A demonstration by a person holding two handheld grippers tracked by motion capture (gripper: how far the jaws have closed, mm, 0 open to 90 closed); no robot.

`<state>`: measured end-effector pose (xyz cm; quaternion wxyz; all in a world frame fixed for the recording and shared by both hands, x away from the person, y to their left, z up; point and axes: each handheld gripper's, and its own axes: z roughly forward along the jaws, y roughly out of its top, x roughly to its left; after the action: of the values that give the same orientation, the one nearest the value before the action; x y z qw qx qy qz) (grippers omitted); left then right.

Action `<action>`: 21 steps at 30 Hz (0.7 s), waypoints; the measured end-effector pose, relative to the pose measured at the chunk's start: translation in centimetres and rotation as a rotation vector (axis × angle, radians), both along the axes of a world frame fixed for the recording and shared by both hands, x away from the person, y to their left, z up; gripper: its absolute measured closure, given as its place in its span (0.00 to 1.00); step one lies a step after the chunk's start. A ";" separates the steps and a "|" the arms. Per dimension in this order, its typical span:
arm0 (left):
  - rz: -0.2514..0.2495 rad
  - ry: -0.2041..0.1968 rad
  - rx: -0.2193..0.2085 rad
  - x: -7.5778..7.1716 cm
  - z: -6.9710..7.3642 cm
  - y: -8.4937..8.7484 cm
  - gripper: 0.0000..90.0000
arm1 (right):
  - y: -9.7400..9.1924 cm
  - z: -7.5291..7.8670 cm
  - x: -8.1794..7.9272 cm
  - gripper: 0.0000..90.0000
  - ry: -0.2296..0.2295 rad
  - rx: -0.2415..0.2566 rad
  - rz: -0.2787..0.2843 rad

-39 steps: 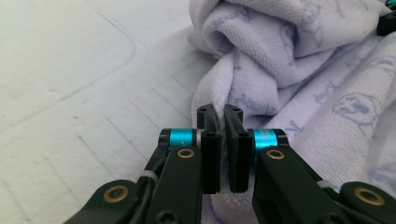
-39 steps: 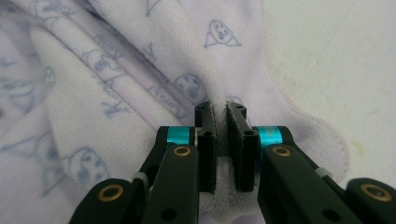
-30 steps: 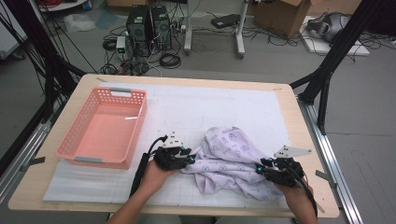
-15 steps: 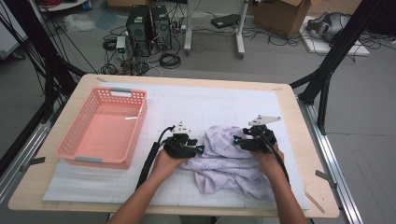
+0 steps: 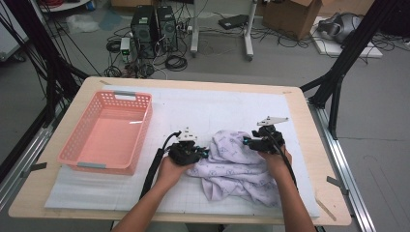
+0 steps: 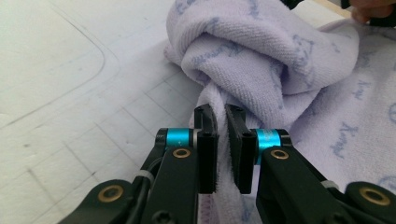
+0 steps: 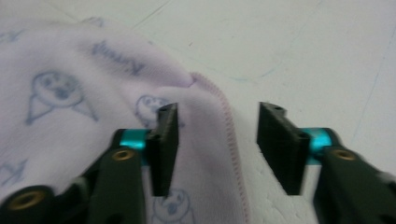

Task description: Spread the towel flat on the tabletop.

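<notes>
Low in the middle of the high view, the towel [image 5: 237, 166] lies crumpled on the white mat of the table [image 5: 314, 203], between my two hands. My left tool [image 6: 221, 140] is pinching a twisted fold of it, jaws nearly pressed together with terry cloth squeezed between, so that side looks anchored while I sort out the other. My right tool [image 7: 217, 140] is spread wide, jaws well apart, one jaw over the cloth and the pink-stitched hem [image 7: 229, 135] running up between them. My guess is I'm lining up on that edge to grab it and pull the towel flat. At the left of the high view, the pink basket [image 5: 80, 145] sits apart from the towel.
</notes>
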<state>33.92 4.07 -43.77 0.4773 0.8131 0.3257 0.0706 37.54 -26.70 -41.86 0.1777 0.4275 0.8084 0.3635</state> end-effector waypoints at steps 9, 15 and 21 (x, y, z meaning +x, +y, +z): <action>0.058 -0.062 -0.021 -0.8 1.4 1.7 0.93 | 0.7 -0.8 -0.1 0.96 0.053 -0.070 0.081; 0.062 -0.080 -0.019 -2.3 1.0 3.0 0.93 | -2.4 0.8 -2.6 0.96 0.008 -0.146 0.015; 0.030 -0.032 -0.022 -3.4 -0.5 3.6 0.93 | -6.2 -0.1 -6.3 0.96 0.029 -0.191 -0.001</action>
<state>30.51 7.69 -44.31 0.4902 0.8016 0.3310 0.0873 31.24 -32.94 -42.00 0.2063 0.4143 0.8415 0.2786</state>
